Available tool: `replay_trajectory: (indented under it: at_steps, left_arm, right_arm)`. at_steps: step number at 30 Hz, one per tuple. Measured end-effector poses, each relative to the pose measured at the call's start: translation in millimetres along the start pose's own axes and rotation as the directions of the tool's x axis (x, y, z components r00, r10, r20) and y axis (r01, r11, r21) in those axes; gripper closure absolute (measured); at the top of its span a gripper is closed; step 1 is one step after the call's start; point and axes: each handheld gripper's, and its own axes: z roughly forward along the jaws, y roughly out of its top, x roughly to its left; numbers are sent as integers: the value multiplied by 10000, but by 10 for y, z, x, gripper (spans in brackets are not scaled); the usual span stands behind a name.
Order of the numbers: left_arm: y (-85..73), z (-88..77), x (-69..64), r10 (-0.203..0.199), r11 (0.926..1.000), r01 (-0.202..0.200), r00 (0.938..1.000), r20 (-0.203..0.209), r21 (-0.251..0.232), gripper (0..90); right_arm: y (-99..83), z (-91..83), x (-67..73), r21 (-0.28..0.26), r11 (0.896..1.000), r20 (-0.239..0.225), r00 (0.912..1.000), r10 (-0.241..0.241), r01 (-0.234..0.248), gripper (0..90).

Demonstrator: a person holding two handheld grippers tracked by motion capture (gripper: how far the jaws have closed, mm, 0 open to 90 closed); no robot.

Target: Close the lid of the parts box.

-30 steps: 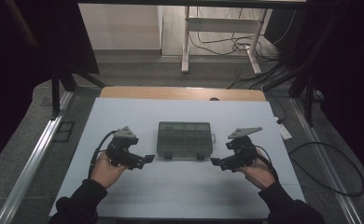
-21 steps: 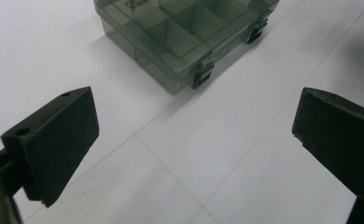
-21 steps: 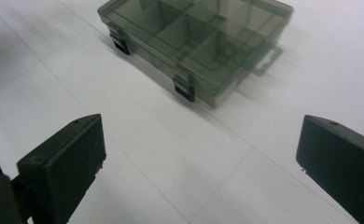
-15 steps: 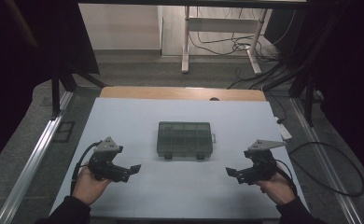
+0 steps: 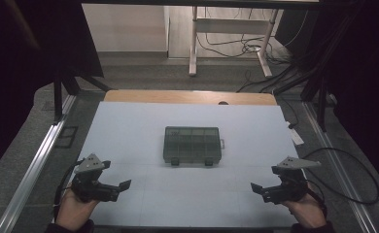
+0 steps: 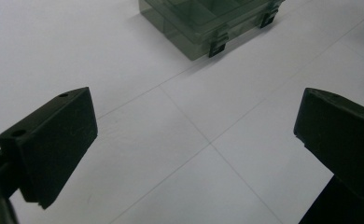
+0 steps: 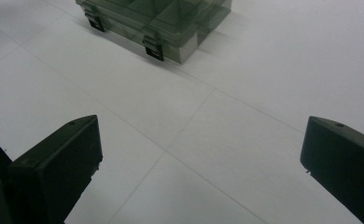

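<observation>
Though its contents are too dim to read, the compartment box (image 5: pixel 193 144) lies lengthwise across frame center, latches toward the bottom edge; left gripper (image 5: pixel 121 187) and right gripper (image 5: pixel 258 189) both gape, empty.

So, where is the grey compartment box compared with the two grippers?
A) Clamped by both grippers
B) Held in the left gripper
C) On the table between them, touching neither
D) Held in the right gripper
C: the compartment box lies shut on the table, apart from the open left gripper and right gripper.
</observation>
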Motion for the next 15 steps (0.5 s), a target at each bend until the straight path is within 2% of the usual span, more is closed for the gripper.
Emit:
replay_trajectory:
  at_steps: [10,15]
  left_arm:
    - [-114,-165,-19,-130,9999,128,9984,-558,-45,1]
    - [-115,-170,-16,-183,9998,182,9982,-570,-34,1]
  right_arm:
    - [-146,-199,7,-79,9995,541,9981,295,-291,0]
    - [-162,-223,4,-96,9993,673,9970,375,-369,0]
